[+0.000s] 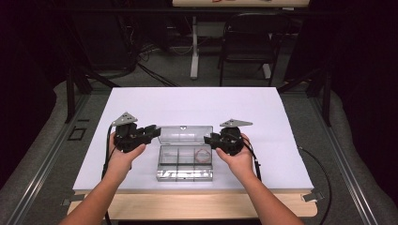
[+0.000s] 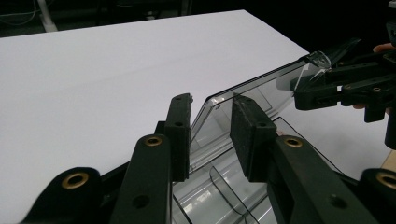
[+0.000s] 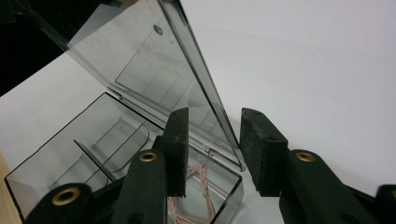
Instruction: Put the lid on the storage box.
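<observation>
Clear compartment box [image 1: 184, 161] sits mid-surface [image 1: 141, 101], near edge. I keep left tool [image 1: 151, 132] and right tool [image 1: 210, 139] straddling lid [image 1: 184, 134] ends, jaws apart, not clamping, steadying lid upright. Pink cord [image 3: 196, 193] lies in right compartment.

Each black tool, left [image 1: 149, 131] and right [image 1: 211, 140], has 2 padded jaws, brass-ringed rivet holes, a grey three-cornered plate and a trailing black cable; forearms look bare, seemingly sleeveless.
</observation>
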`<state>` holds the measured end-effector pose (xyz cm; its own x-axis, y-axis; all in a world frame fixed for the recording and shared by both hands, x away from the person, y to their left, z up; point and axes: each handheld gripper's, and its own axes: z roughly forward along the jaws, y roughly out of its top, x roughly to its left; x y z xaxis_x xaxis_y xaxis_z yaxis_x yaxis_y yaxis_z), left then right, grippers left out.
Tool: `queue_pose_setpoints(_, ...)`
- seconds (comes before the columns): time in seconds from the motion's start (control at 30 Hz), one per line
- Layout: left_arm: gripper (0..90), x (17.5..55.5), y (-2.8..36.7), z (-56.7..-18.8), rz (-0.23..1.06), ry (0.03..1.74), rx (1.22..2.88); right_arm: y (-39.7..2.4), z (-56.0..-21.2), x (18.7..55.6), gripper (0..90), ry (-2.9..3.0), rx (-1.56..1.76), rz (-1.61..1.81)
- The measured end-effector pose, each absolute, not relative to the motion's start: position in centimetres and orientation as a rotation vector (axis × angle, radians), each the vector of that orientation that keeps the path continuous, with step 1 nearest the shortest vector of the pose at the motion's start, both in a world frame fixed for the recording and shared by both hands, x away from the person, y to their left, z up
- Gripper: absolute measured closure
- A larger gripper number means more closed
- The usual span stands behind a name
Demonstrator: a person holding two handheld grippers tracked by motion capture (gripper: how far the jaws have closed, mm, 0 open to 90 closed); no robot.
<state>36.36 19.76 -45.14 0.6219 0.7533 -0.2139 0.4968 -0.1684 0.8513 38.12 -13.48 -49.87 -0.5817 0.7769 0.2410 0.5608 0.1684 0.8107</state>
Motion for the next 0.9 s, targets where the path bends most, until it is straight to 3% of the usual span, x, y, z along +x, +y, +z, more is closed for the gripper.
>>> queue_pose_setpoints(0.9, 68.6, 34.0, 20.1, -45.9, 0.308, 0.972, 1.854, -14.3, -49.6, 35.7, 60.1, 2.225, 1.263, 1.422)
